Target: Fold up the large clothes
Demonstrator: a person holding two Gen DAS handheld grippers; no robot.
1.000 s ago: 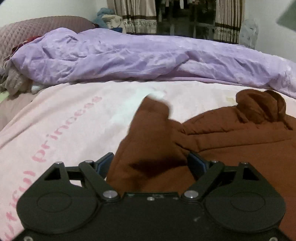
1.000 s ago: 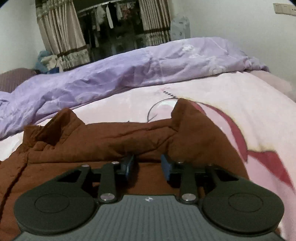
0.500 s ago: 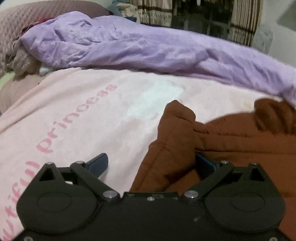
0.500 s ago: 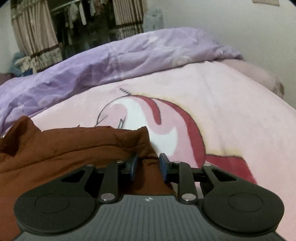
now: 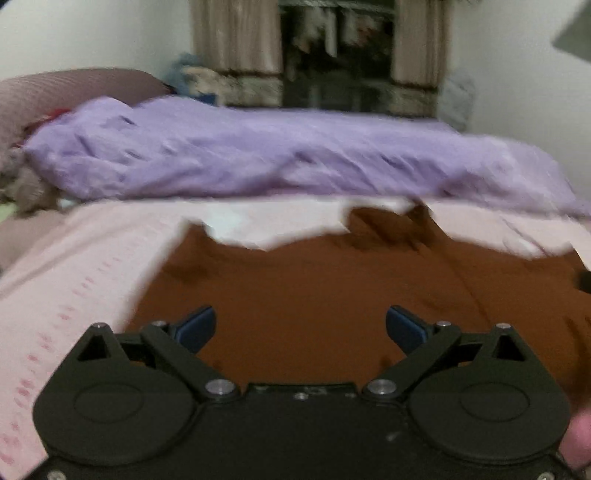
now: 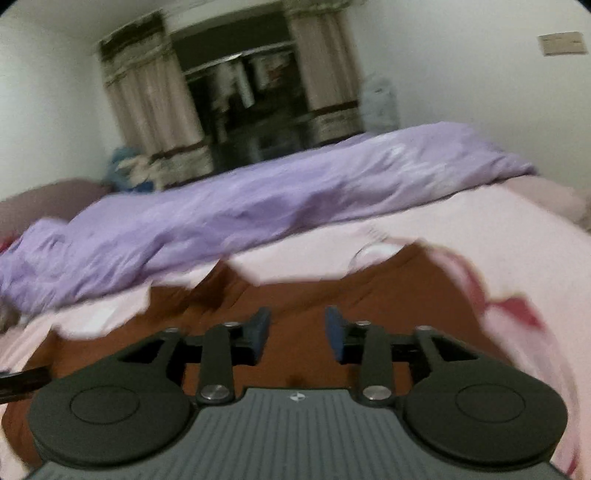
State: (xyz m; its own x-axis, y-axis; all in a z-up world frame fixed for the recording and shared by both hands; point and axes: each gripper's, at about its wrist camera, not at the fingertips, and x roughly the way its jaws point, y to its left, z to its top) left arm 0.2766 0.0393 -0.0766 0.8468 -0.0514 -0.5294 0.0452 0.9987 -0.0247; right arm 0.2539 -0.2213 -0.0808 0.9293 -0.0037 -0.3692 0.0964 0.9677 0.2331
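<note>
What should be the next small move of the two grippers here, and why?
Probably lower both to pinch an edge again: the left gripper and right gripper are open and hold nothing, above the brown garment lying spread on the pink blanket.

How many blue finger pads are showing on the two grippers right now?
4: the left gripper shows one pad each side, spread wide; the right gripper shows two, closer together, above the brown garment.

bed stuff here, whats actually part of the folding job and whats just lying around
Part of the job:
- brown garment, spread on the pink blanket
- left gripper, open
- right gripper, open

Just lying about:
- purple duvet
- mauve pillow
- curtains
- clothes hanging in the dark opening
</note>
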